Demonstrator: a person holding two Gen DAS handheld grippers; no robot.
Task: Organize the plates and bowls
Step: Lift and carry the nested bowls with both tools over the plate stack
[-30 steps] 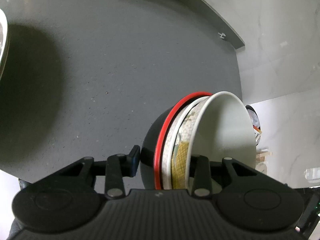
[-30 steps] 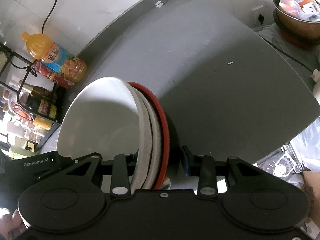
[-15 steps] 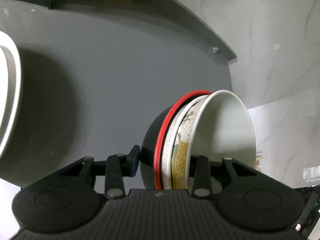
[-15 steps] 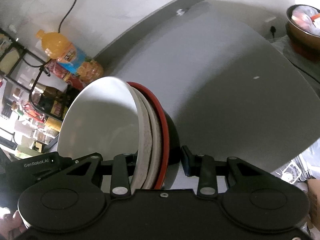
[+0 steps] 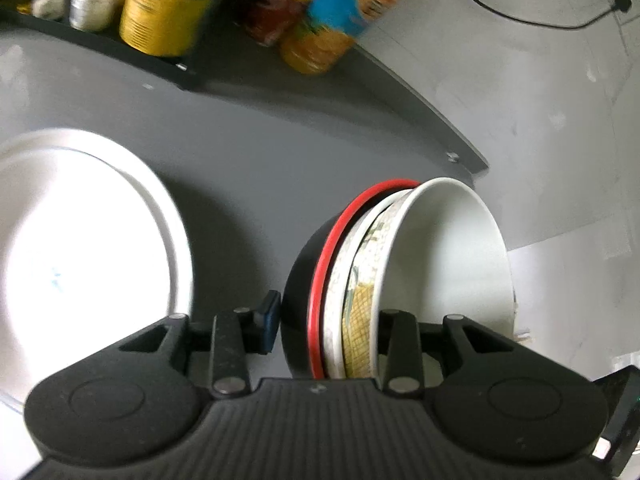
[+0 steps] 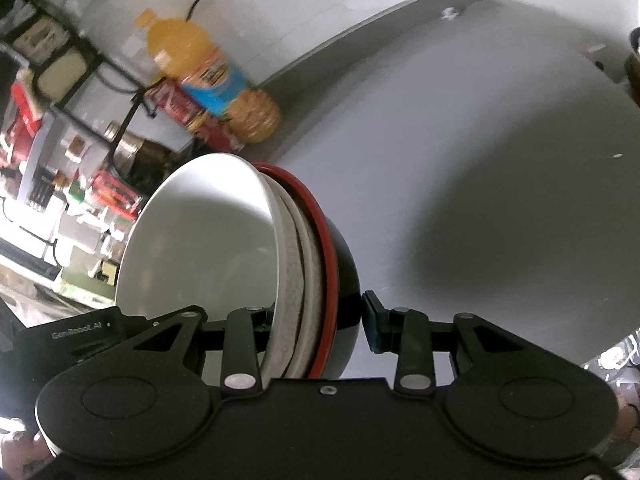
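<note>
Grey desk (image 5: 248, 152) fills the middle of both views, with a pale marble-look wall behind it and a rack of cans and jars blurred along the upper left. An orange juice bottle (image 6: 208, 76) with a blue label stands at the desk's back edge, upper left in the right view, top centre in the left one. My left tongs (image 5: 326, 334) are clamped on a nested stack of bowls (image 5: 360, 280) held on edge at lower centre: one finger presses the black outer bowl with its red rim, the other sits inside the white inner bowl (image 5: 448, 256). My right tongs (image 6: 316, 322) grip that same stack from the other side, one finger inside the white bowl, the blue-padded one against the black shell. A large white plate (image 5: 80, 248) lies flat on the desk at the left edge of the left view, apart from the stack.
</note>
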